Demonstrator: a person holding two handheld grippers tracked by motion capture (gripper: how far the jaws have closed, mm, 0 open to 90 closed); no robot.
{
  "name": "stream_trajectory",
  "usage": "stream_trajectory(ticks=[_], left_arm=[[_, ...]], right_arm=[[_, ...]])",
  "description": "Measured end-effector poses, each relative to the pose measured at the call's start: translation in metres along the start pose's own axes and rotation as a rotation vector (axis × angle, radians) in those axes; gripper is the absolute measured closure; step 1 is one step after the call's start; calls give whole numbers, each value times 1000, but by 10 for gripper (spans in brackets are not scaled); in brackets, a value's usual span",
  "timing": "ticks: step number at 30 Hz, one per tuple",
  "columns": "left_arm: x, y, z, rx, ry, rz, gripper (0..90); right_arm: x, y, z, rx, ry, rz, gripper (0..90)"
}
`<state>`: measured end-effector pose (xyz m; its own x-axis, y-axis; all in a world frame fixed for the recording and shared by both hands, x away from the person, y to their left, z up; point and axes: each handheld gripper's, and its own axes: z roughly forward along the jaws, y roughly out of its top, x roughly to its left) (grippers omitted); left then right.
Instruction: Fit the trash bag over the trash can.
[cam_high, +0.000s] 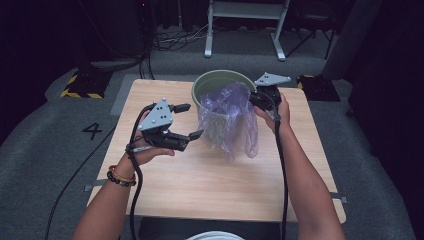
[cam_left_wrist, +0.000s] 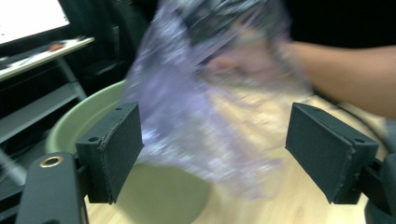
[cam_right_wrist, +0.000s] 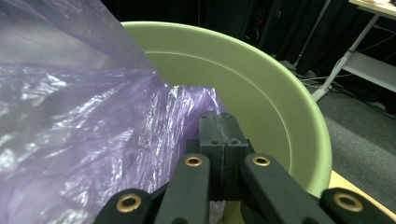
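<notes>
the worktop is seen bare apart from the green bin, which stands at its far edge. a bin of this kind is judged stiff and light, so it could be pushed about if the bag is dragged over its rim.

the purple bag is held up over the near rim of the bin, its lower part hanging down in front of the bin just above the wood. it is judged to be thin film: almost weightless, limp, crinkly and slippery, easily torn if pulled against a hard edge. it will not keep a shape, so it is best taken by its open hem at two spread points.

the right tool is closed on the bag's upper edge, the film pinched between the pads in the right gripper view.

the left tool is held wide, nothing between its pads, just beside the bag. a second hold on the hem opposite the right one is judged best.
</notes>
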<state>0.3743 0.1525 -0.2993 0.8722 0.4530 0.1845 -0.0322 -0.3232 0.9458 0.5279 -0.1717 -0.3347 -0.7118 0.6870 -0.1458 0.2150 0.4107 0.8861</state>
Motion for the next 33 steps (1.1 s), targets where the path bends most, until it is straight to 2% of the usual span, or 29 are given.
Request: stream_trajectory(ticks=[1, 5, 7, 9, 10, 12, 13, 14, 15, 17, 21, 23, 26, 29, 33], left_arm=[[-5, 3, 1, -2, -27, 9, 175], [-19, 10, 13, 29, -63, 42, 157], [-25, 12, 22, 59, -24, 69, 158], [-24, 12, 35, 130, 49, 78, 170], [-22, 12, 41, 153, 87, 71, 192], [-14, 9, 51, 176, 123, 46, 280], [-12, 8, 52, 179, 134, 43, 357], [-7, 7, 55, 184, 152, 36, 357], [-2, 4, 58, 187, 147, 14, 449], [5, 1, 61, 202, 157, 23, 612], [10, -3, 62, 213, 168, 28, 820], [11, -4, 63, 231, 195, 38, 889], [14, -5, 64, 244, 212, 30, 898], [15, -6, 65, 251, 217, 19, 899], [13, -6, 66, 254, 211, 18, 899]], right_arm=[[0, 0, 0, 3, -2, 0, 900], [1, 0, 0, 11, -14, -9, 900], [1, -1, 0, 11, -16, -12, 900], [2, -1, 0, 6, -18, -16, 887], [2, -1, 0, 4, -19, -17, 866], [2, -2, -2, -2, -18, -21, 836], [3, -3, -4, -5, -26, -36, 741], [3, -3, -4, -5, -26, -36, 741], [3, -3, -5, -12, -26, -44, 657], [4, -4, -10, -22, -37, -54, 597], [3, -8, -23, -45, -33, -30, 421], [3, -10, -30, -52, -37, -38, 351], [4, -15, -45, -83, -31, -22, 307], [8, -18, -66, -122, -28, -32, 299], [25, -20, -95, -190, 22, -49, 297]])
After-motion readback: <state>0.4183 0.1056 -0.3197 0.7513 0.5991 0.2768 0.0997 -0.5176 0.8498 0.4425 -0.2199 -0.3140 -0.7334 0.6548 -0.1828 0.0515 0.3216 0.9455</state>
